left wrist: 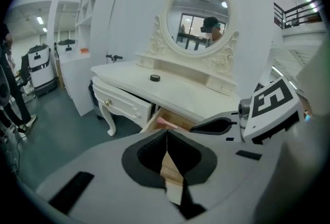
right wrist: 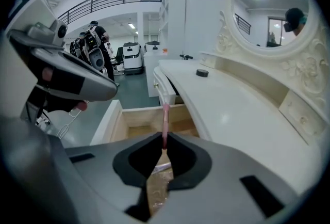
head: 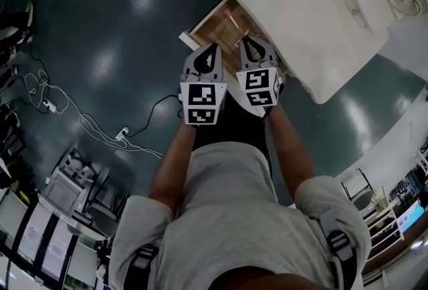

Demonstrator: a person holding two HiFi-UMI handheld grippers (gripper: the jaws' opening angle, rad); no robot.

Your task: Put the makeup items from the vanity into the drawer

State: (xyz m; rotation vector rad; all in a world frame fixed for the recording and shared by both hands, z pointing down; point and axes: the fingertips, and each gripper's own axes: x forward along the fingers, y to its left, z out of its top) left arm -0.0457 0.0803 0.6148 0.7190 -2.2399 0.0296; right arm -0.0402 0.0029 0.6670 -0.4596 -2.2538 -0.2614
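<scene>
- The left gripper (left wrist: pixel 166 133) has its jaws pressed fully together, the dark pads meeting in one line, with nothing between them.
- The right gripper (right wrist: pixel 164 138) has its jaws closed to a narrow slit on a slim pink makeup stick (right wrist: pixel 165 120). The stick rises straight out from between the pad tips.
- In the head view both grippers hang side by side, the left gripper (head: pixel 212 48) just beside the right gripper (head: pixel 249 41). Both tips are over the open front of the drawer (head: pixel 208 20).
- From the left gripper view, the drawer (left wrist: pixel 150 122) lies straight ahead of and below the shut jaws. The pink stick (left wrist: pixel 168 124) shows over it, just beyond the jaw tips. The right gripper's marker cube is close on the right.
- From the right gripper view, the drawer (right wrist: pixel 110 121) stands pulled out directly beneath and ahead of the jaws, its pale wooden floor open to view.
- A pale slim item (right wrist: pixel 160 168) lies on the drawer floor under the right jaws; I cannot tell what it is.
- The white vanity (right wrist: pixel 242 109) runs off to the right of the right jaws.
- A small dark round item (right wrist: pixel 202 72) sits on the vanity top, well beyond the jaws and apart from the drawer.
- The same dark round item (left wrist: pixel 155 78) shows ahead of the left jaws, on the vanity (left wrist: pixel 180 93) before the oval mirror (left wrist: pixel 198 16).
</scene>
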